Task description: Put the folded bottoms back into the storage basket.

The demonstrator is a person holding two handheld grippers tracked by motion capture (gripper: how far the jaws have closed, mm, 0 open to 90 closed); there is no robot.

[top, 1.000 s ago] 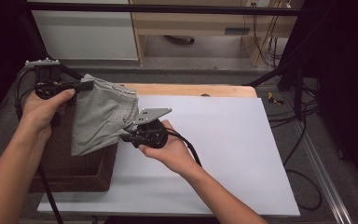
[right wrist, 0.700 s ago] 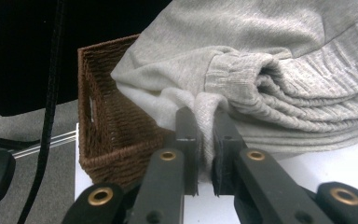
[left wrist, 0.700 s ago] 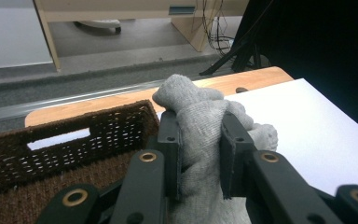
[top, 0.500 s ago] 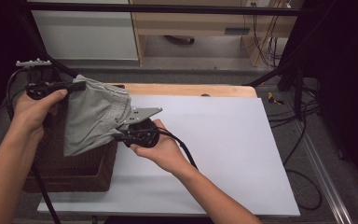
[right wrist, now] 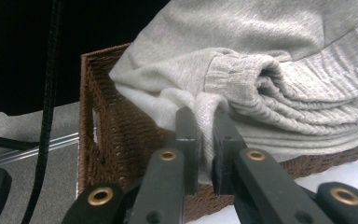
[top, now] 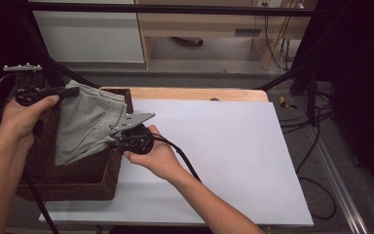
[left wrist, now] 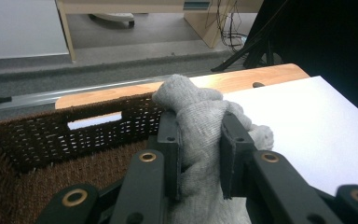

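A grey knitted garment hangs stretched between my two grippers over a brown wicker basket at the table's left end. My left gripper is shut on its upper corner, above the basket's far side; the bunched cloth sits between the jaws. My right gripper is shut on a lower fold by the basket's right wall. The garment's ribbed band drapes over the basket rim.
The basket has a handle slot in its far wall. A white sheet covers the table to the right, with a wooden edge behind. Cables trail from the grippers. A dark frame post stands at the right.
Both grippers have carried the garment leftward and a little down, so it now hangs over the basket rather than over the table's left part.
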